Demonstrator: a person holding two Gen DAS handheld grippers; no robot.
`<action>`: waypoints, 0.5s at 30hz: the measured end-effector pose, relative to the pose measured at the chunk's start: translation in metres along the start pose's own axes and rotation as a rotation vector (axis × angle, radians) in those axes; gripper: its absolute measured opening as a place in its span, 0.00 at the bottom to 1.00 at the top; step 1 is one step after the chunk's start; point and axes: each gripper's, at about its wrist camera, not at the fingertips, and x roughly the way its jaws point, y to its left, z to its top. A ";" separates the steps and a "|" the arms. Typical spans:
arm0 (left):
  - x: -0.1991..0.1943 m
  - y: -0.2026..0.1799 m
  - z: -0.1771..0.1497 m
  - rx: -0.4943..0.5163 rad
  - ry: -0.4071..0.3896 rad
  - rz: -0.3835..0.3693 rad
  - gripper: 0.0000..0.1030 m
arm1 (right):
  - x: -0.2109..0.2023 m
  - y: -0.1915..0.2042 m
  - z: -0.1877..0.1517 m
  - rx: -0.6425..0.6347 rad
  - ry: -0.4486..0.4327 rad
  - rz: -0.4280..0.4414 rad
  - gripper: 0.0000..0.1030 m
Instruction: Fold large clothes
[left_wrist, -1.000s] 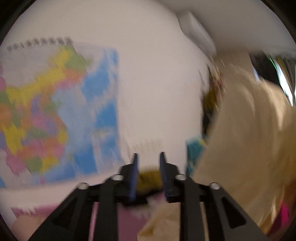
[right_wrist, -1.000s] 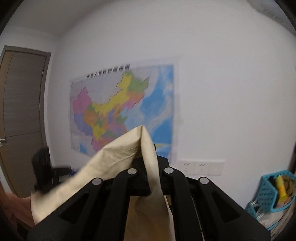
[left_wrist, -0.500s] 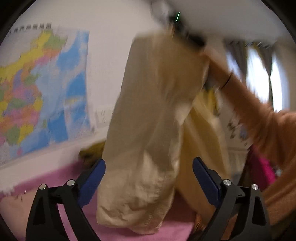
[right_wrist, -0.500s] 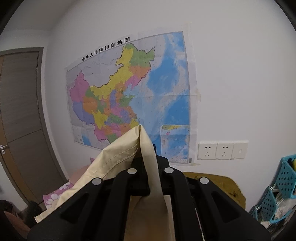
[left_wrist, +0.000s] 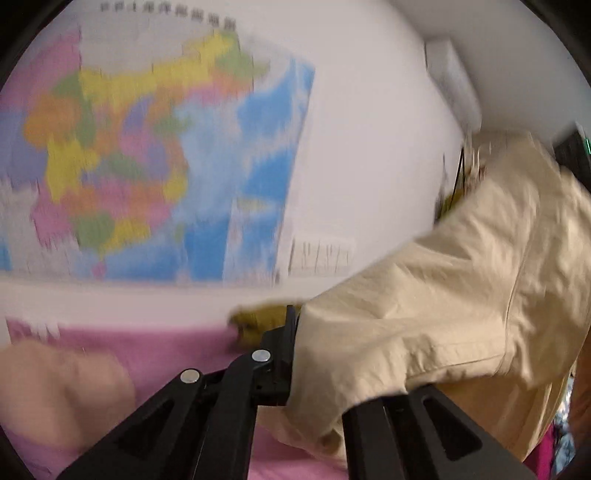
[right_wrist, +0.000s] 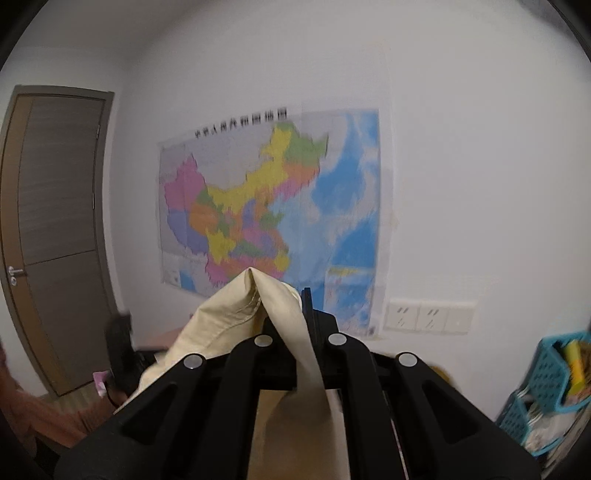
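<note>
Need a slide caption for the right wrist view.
Right gripper shut on a fold of beige garment, held up before a wall map.

A map (right_wrist: 269, 218) is hung on the wall, with a door (right_wrist: 55, 236) to its left and sockets (right_wrist: 428, 315) at its lower right. A basket (right_wrist: 546, 387) is seen further right. The garment (left_wrist: 443, 314) is draped over what seems a bed (left_wrist: 166, 354).

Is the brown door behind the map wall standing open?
No. In the right wrist view the brown door sits flush in its frame, left of the wall map.
</note>
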 end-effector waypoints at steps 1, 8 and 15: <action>-0.012 0.001 0.017 -0.003 -0.043 -0.009 0.02 | -0.017 0.003 0.002 -0.013 -0.027 -0.007 0.02; -0.094 -0.015 0.096 0.116 -0.130 0.042 0.02 | -0.058 0.018 0.000 0.010 -0.086 0.088 0.02; -0.163 -0.042 0.124 0.204 -0.121 0.202 0.03 | -0.055 0.026 0.008 0.010 -0.184 0.206 0.03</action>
